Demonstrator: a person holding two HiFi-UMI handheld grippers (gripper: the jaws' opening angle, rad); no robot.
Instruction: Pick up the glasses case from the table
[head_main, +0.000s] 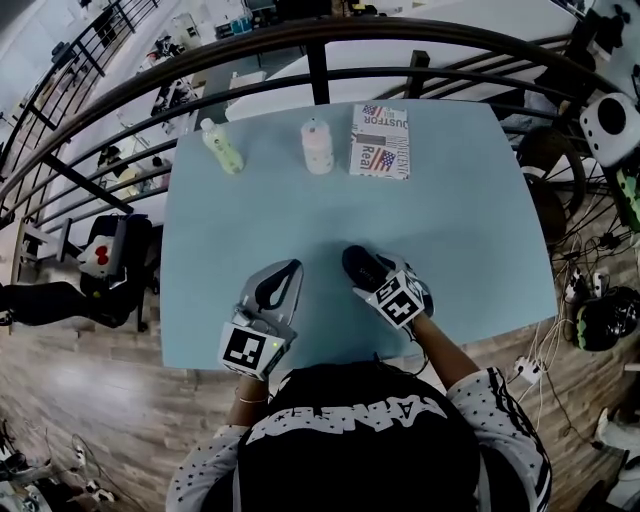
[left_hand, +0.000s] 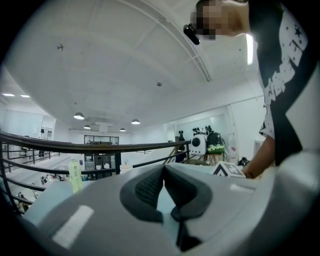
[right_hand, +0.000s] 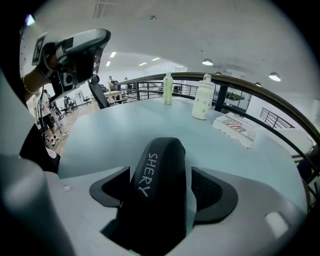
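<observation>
The black glasses case (head_main: 360, 267), with white lettering on its lid, lies on the light blue table (head_main: 460, 230) near the front middle. In the right gripper view the case (right_hand: 160, 165) fills the space between the jaws. My right gripper (head_main: 372, 281) tilts down over it, jaws wide; a thin strip of table shows between the case and the right-hand pad (right_hand: 216, 191), so the pads are not pressing on it. My left gripper (head_main: 286, 271) hovers to the left of the case, its fingertips meeting with nothing between them, and in its own view (left_hand: 164, 186) it points level toward the railing.
At the table's far side stand a pale green bottle (head_main: 222, 146), a white bottle (head_main: 317, 146) and a flat box with flag print (head_main: 380, 140). A dark metal railing (head_main: 320, 62) curves behind the table. The table's front edge lies just below both grippers.
</observation>
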